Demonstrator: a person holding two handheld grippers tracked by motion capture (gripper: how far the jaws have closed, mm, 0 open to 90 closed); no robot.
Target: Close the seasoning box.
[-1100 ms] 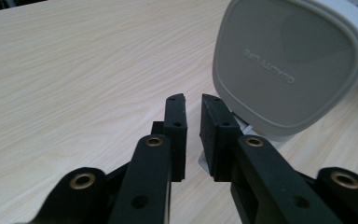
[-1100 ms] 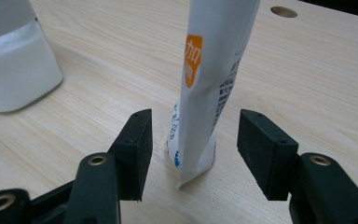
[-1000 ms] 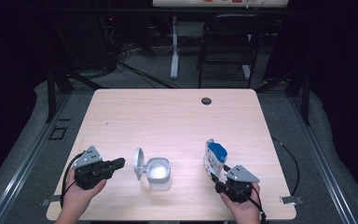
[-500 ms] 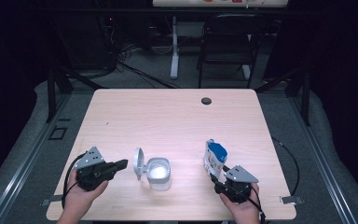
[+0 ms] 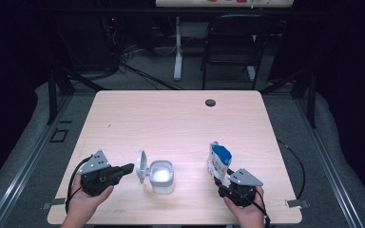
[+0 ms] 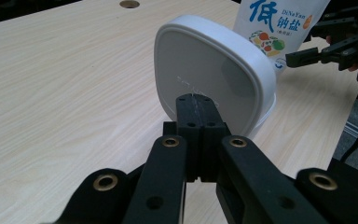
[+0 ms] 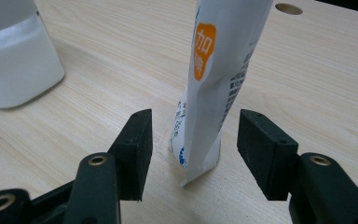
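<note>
Wooden table (image 5: 171, 118): my left gripper (image 6: 196, 100) is closed empty; right gripper (image 7: 193, 135) gapes around the "DiNaYan" pouch (image 6: 279, 28), top cropped.

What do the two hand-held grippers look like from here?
Both are black, with linkage arms, brass-coloured pivot pins and blocky black pads. The left hand-held gripper and right hand-held gripper each carry a grey three-cornered plate on top and trail a black cable. Bare hands, no sleeves visible.

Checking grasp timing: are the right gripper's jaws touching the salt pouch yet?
Apart. The right gripper view shows the right gripper with table visible between each jaw and the upright salt pouch.
</note>
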